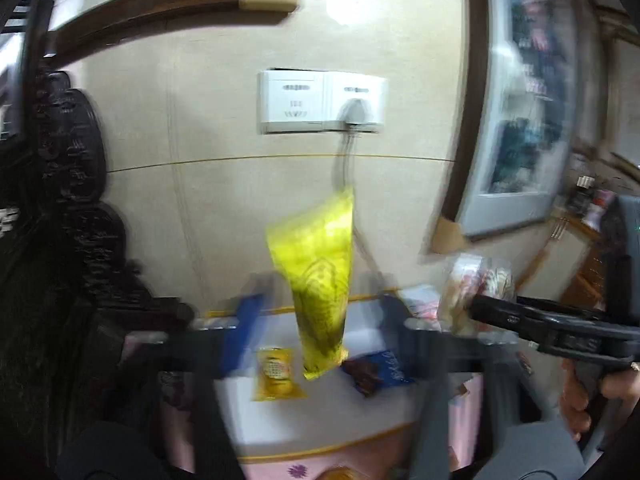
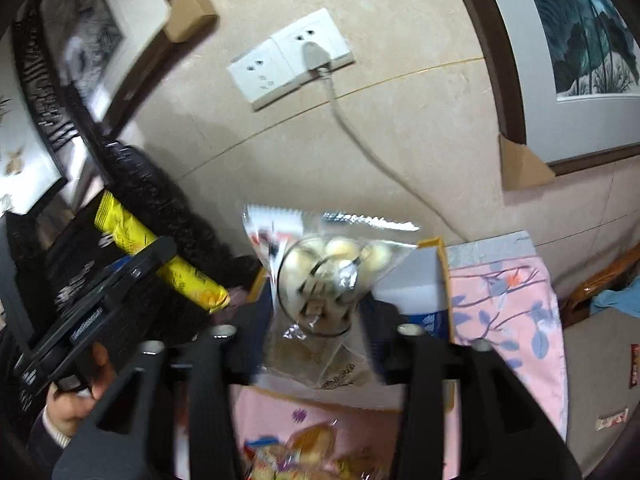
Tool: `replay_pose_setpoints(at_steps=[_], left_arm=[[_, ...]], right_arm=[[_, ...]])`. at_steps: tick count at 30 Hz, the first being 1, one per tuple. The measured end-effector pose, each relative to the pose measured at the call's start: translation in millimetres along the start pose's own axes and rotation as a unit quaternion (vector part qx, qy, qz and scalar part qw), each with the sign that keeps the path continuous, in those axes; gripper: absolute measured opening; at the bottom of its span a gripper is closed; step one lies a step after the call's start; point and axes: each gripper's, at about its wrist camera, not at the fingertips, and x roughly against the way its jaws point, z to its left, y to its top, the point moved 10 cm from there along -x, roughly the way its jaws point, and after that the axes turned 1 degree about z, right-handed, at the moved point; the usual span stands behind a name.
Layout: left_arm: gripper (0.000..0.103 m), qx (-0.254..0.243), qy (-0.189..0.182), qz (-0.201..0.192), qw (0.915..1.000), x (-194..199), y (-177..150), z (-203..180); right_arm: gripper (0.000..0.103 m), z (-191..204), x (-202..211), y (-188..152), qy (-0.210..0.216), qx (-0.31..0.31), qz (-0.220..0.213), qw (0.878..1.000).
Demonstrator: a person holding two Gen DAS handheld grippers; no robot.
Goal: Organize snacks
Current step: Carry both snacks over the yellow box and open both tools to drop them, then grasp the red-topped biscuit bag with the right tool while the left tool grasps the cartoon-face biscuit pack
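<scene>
Left wrist view: left gripper [image 1: 320,320] is clamped on a long yellow snack pouch [image 1: 320,276], which stands up between the fingers, held above a white-lined box with a pink floral outside [image 1: 280,428]. Box bottom shows a small yellow packet [image 1: 275,372] and a dark blue packet [image 1: 378,368] lying apart from each other, so some sorting looks done. Frame is motion-blurred, fine detail unreadable. Right wrist view: right gripper [image 2: 316,328] is gripping a clear bag of pale round snacks [image 2: 324,276] by its lower part, bag upright, sealed edge on top, held over the same pink box [image 2: 508,300]. More wrapped snacks [image 2: 304,452] sit at the bottom edge of that view, blurred; can't tell if they're in a compartment or loose. Two small packets [image 2: 612,420] lie off to the right on the grey surface, well apart from the box, probably still to be collected. Judgement: mid-task. At least two items placed, two in hand not yet set down, a few strays left. Next step is likely lowering both held bags into the box without the tall pouch tipping onto the packets already there.
</scene>
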Motion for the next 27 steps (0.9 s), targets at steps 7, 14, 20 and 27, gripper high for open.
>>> replay_pose_setpoints(at_steps=[7,14,20,27], left_arm=[[0.100,0.029,0.014,-0.033,0.9989,36.4,-5.8,15.9],[0.100,0.052,0.023,0.012,0.9983,64.2,-70.0,30.3],[0.100,0.059,0.026,0.070,0.9955,95.1,-146.5,32.1],[0.100,0.077,0.025,0.139,0.9870,131.5,-230.1,30.7]], right_arm=[[0.076,-5.9,22.5,-21.0,-0.015,0.039,-0.001,0.999],[0.076,-29.8,48.3,-111.3,-0.056,0.071,0.057,0.994],[0.076,-21.4,72.8,-241.8,-0.010,0.226,0.151,0.962],[0.076,-27.8,82.6,-363.4,0.013,0.420,0.229,0.878]])
